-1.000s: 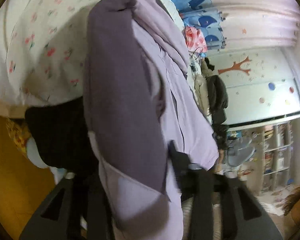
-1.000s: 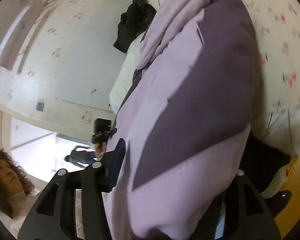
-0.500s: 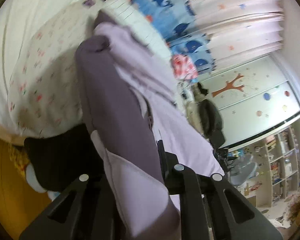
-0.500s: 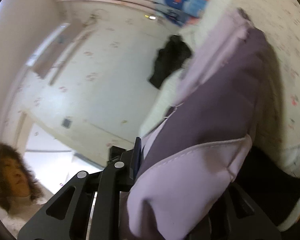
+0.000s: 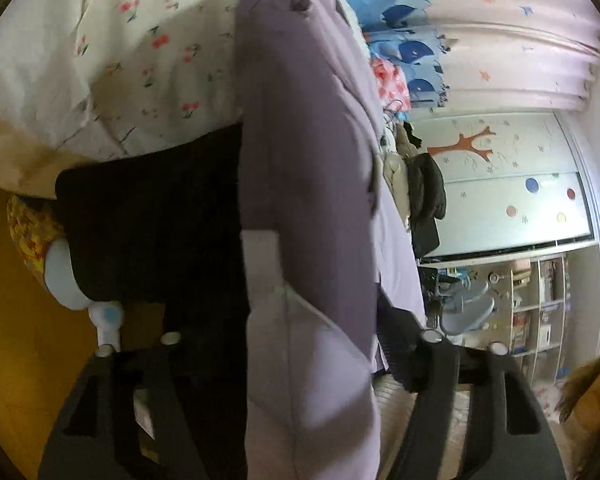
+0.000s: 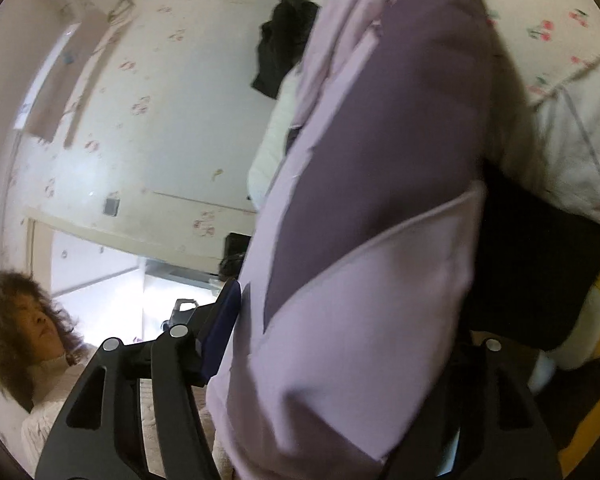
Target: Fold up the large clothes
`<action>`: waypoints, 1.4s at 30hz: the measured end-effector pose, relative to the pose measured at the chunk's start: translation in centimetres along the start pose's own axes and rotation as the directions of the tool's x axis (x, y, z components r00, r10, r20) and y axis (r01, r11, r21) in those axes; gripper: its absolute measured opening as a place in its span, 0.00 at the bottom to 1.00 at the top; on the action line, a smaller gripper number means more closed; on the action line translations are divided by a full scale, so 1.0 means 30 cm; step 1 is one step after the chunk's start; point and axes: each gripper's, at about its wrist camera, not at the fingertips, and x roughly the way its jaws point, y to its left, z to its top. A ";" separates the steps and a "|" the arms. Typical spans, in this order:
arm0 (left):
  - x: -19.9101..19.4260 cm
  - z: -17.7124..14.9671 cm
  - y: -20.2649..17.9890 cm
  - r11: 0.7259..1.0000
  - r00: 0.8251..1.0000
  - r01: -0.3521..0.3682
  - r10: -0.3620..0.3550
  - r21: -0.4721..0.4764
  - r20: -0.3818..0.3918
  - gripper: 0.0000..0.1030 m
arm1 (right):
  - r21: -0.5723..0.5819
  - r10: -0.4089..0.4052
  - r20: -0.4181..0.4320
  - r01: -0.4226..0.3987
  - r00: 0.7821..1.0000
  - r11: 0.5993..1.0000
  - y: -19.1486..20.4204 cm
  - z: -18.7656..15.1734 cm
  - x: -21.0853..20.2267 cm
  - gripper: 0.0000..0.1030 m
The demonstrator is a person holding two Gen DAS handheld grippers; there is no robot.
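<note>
Between the fingers of my left gripper, lower centre of the left wrist view, hangs the lilac-and-purple jacket; it runs as a thick band from the bottom edge to the top centre of the frame. The jaws have just been opening and now stand wide, with the fabric between them. Its right side lies close to the right finger; the left finger stands clear of it, so I read no clamp here. Same picture in the right wrist view: the right gripper has also just been opening, jaws wide, and the jacket fills the gap from bottom centre to the upper right. The blue pad on the left finger sits just beside the cloth edge; whether it touches I cannot tell, and the right finger is mostly hidden behind the fabric. My judgement: this is a release of a folded section onto the floral bedding, seen in the upper left of the left view and the upper right of the right view. To do it well I would keep both grippers level with each other, let the cloth settle on the bed before drawing back, and pull straight out along the fingers so that neither pad drags the fold open. Dark garment below the bedding: keep clear of it.
</note>
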 end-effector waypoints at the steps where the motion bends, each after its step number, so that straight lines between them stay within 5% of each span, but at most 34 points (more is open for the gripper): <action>1: 0.000 -0.001 -0.004 1.000 1.000 -0.004 0.004 0.009 -0.001 0.64 | -0.010 0.008 0.003 -0.008 1.000 1.000 0.008 0.001 0.010 0.60; 3: 0.009 -0.004 -0.047 0.998 0.999 -0.039 0.037 0.044 0.033 0.50 | -0.049 0.020 0.023 -0.018 1.000 0.999 0.028 0.005 0.030 0.58; 4: 0.009 0.001 -0.077 0.997 0.997 -0.052 0.050 0.054 0.051 0.29 | -0.072 0.040 0.044 -0.036 0.998 0.997 0.047 0.011 0.042 0.51; 7: -0.024 0.012 -0.155 0.990 0.989 -0.096 0.084 0.103 0.122 0.16 | -0.153 0.121 0.142 -0.099 0.982 0.983 0.115 0.023 0.028 0.34; 12: -0.114 0.019 -0.326 0.979 0.974 -0.054 0.008 0.197 0.225 0.15 | -0.250 0.188 0.195 -0.136 0.963 0.958 0.241 0.042 0.012 0.32; 16: -0.170 -0.016 -0.336 0.968 0.972 -0.006 -0.053 0.251 0.227 0.15 | -0.295 0.222 0.212 -0.155 0.952 0.943 0.300 0.021 -0.023 0.32; 23: -0.140 -0.034 -0.071 0.996 0.979 0.051 -0.064 0.068 0.196 0.15 | -0.198 0.242 0.228 -0.199 0.943 0.960 0.158 -0.034 -0.008 0.31; 27: -0.173 -0.045 -0.101 0.994 0.966 0.084 -0.100 0.077 0.239 0.15 | -0.229 0.276 0.248 -0.221 0.929 0.948 0.170 0.002 -0.027 0.31; 34: -0.244 0.134 -0.258 0.976 0.913 0.148 -0.198 0.162 0.357 0.15 | -0.331 0.364 0.299 -0.262 0.882 0.906 0.303 0.227 -0.049 0.31; 42: -0.216 0.440 -0.341 0.967 0.867 0.181 -0.242 0.177 0.435 0.15 | -0.354 0.362 0.347 -0.237 0.865 0.905 0.360 0.510 -0.063 0.31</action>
